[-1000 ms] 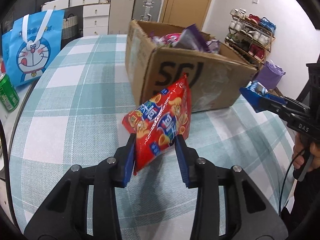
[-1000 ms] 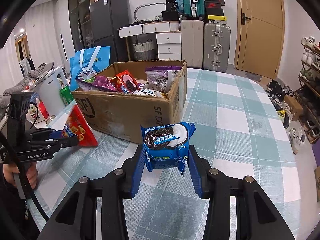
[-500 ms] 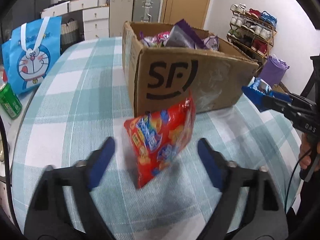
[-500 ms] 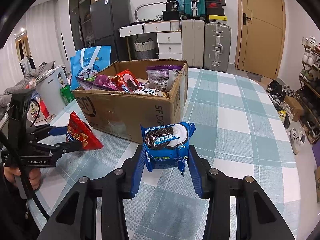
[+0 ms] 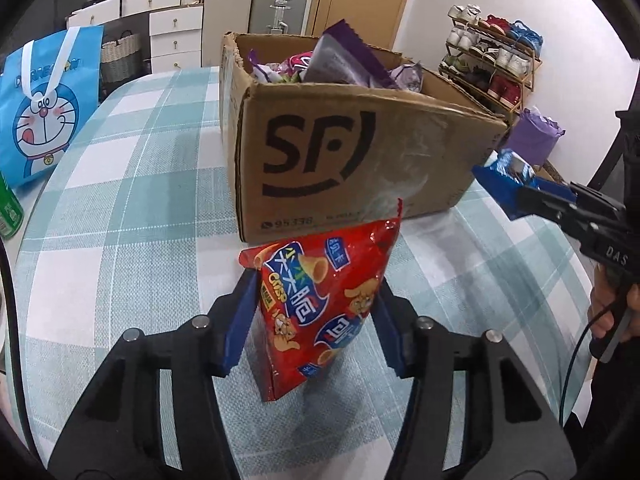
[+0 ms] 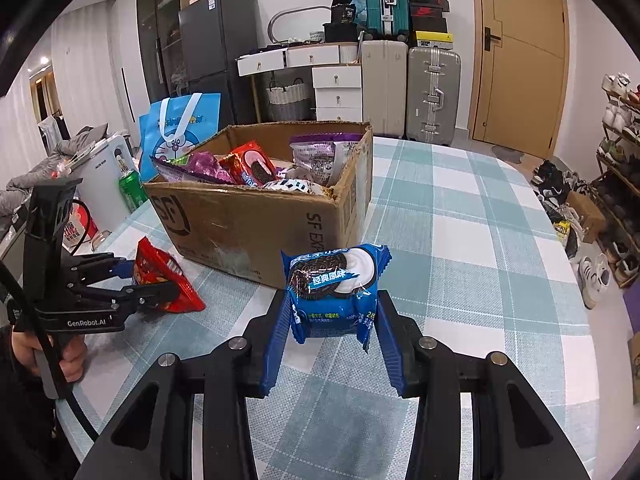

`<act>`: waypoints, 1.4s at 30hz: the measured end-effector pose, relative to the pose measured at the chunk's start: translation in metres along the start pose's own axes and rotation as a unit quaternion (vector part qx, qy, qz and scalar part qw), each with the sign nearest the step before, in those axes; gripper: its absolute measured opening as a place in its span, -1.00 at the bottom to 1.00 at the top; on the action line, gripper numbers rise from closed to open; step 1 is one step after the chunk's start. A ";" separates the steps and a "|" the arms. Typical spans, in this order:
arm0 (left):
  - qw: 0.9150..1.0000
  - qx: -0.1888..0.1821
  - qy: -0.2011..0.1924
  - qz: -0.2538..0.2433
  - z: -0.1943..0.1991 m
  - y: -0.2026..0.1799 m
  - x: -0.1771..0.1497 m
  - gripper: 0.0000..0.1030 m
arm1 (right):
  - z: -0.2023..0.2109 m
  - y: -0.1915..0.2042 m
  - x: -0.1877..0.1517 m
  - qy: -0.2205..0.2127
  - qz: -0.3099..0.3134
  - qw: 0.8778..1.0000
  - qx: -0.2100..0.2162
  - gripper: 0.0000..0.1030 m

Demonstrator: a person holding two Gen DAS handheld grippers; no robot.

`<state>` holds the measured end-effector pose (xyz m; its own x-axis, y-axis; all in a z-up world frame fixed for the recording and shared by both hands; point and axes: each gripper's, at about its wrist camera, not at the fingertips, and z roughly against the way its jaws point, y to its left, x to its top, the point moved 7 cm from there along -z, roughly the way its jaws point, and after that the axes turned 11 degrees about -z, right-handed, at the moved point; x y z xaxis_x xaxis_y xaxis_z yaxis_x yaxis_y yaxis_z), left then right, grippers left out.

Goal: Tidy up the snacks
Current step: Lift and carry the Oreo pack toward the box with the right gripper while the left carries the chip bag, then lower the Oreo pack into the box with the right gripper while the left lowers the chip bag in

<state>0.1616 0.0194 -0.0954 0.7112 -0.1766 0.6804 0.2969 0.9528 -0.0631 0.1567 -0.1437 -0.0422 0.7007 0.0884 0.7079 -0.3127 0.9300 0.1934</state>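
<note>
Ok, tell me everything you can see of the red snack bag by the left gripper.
The red snack bag is a glossy foil-like pouch printed with blue labels and cone-shaped crisps. It stands upright on the checked tablecloth, just before the cardboard box, between the left gripper fingers; contact unclear.

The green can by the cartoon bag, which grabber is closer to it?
Left. The left gripper, around the red chip bag, sits on the green can side of the cardboard box. The right gripper, holding the blue cookie pack, is past the box's other corner.
</note>
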 end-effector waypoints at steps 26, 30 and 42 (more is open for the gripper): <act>0.995 -0.008 -0.102 0.008 0.104 -0.008 0.042 -0.02 | 0.044 0.024 0.021 -0.071 0.000 0.996 0.048 -0.18; 0.992 -0.006 -0.125 0.017 0.126 0.001 0.059 -0.02 | 0.051 0.034 0.027 -0.080 0.001 0.995 0.060 -0.18; 0.989 0.021 -0.145 0.020 0.126 0.000 0.119 -0.02 | 0.035 0.057 0.046 -0.072 0.000 0.995 0.067 -0.18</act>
<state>0.1656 0.0291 0.0778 0.5076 -0.0670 0.8590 0.2417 0.9680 -0.0673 0.1489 -0.0986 0.0250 0.6039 0.0275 0.7966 -0.4018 0.8736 0.2745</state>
